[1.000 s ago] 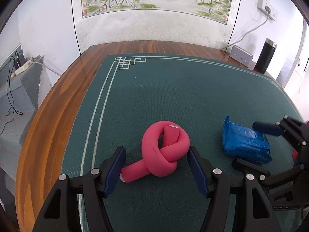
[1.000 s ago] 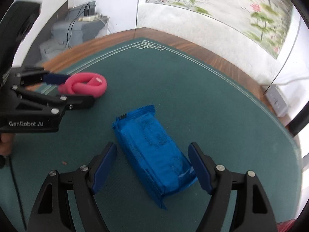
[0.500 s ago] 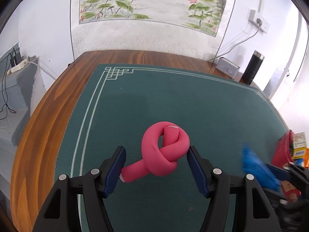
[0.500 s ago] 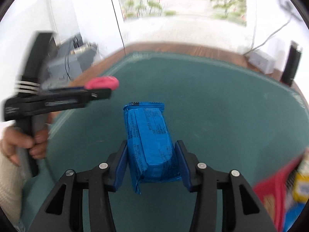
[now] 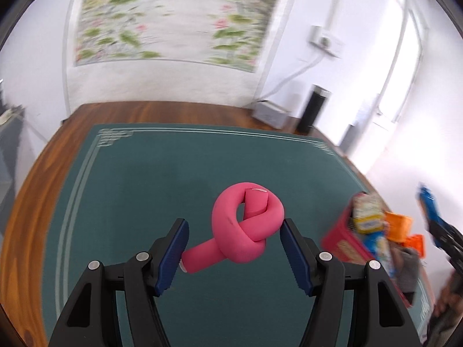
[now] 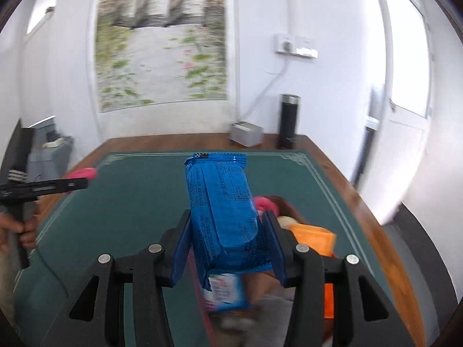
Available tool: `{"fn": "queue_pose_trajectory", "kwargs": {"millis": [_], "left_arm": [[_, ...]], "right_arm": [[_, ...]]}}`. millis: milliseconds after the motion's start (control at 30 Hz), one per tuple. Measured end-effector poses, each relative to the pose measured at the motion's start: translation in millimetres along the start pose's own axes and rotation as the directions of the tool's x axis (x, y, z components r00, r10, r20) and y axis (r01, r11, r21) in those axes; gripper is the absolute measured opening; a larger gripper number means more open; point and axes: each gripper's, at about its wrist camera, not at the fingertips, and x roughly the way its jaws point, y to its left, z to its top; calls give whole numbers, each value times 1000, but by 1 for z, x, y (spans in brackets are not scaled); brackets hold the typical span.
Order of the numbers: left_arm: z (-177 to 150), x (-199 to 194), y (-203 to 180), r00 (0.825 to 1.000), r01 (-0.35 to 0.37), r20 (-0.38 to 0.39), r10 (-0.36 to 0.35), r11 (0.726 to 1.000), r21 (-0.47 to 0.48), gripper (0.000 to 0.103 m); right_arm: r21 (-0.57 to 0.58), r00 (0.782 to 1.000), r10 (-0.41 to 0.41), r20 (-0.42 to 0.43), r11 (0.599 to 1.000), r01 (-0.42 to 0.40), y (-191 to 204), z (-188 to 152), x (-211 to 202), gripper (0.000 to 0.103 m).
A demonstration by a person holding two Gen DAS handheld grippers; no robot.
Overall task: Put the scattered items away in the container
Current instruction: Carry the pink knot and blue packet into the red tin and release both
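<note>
A pink knotted foam tube [image 5: 246, 228] sits between the pads of my left gripper [image 5: 233, 238], which looks lifted off the green mat; the left pad touches the tube's tail, the right pad its loop. My right gripper [image 6: 228, 228] is shut on a blue snack packet [image 6: 222, 208] and holds it above the red container [image 5: 341, 240], which holds several items. In the left wrist view the packet [image 5: 429, 205] shows at the far right over the container. The left gripper with the pink tube [image 6: 84, 173] shows at the left of the right wrist view.
A green mat [image 5: 173, 179] covers the wooden table [image 5: 34, 190]. A black flask [image 6: 288, 121] and a grey box [image 6: 246, 134] stand at the table's far edge. An orange item [image 6: 314, 237] and other packets lie in the container under my right gripper.
My right gripper closed on the blue packet, lifted it and carried it right over the container. My left gripper rose with the pink tube between its pads.
</note>
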Motion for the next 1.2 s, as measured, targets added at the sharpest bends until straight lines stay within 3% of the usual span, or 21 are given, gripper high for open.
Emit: {"fn": "queue_pose_trajectory", "kwargs": {"millis": [333,467,567,667,900,1100,1200], "left_arm": [[-19,-16,-107,990,142,-15,-142,980,138,67],[-30,-14,-137,981,193,-40,-189,969,152,67],[-39,-9,-158,973,231,-65,-223,959,165,67],[-46,-2,-184,961,272,-97,-258,945,183,67],[-63,19,-235,938,337,-156,-310,919,205,67],[-76,46,-261,958,275,-151,-243,931,242,67],[-84,57,-263,948,298,-178,-263,931,212,67]], "right_arm": [[-32,994,-16,-105,999,13,-14,-8,55,52],[-5,988,29,-149,1000,-31,-23,-15,62,57],[37,992,74,-98,997,-71,-36,-13,41,73],[71,995,99,-25,993,-97,-47,-10,15,78],[132,991,65,114,988,-80,-65,-9,-37,81],[159,988,39,148,985,-63,-75,-15,-50,81],[167,989,35,143,984,-59,-78,-21,-51,81]]}}
